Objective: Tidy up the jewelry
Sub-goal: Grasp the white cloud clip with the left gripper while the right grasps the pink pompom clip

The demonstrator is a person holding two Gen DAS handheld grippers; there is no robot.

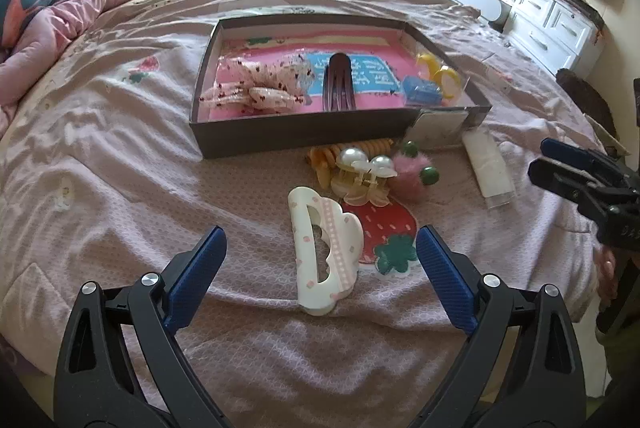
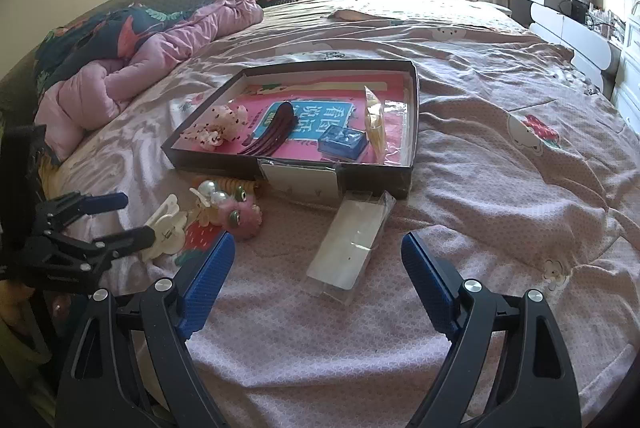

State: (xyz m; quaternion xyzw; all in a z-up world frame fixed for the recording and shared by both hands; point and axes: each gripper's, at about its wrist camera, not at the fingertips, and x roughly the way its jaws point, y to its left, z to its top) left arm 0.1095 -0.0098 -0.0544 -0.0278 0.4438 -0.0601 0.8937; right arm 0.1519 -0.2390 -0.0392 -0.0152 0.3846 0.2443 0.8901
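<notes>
Meanwhile, both grippers gape empty before the box (image 1: 304, 138): left gripper (image 1: 320, 260) straddles the white clip (image 1: 320, 252); right gripper (image 2: 316, 264) faces a clear packet (image 2: 352, 248); slick plastic could slip sideways on soft bedding.

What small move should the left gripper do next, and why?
Probably lower the left gripper and close it on the white cloud-shaped hair claw. The jaws are open, the claw lies on the bedspread between them, still outside the box.
</notes>
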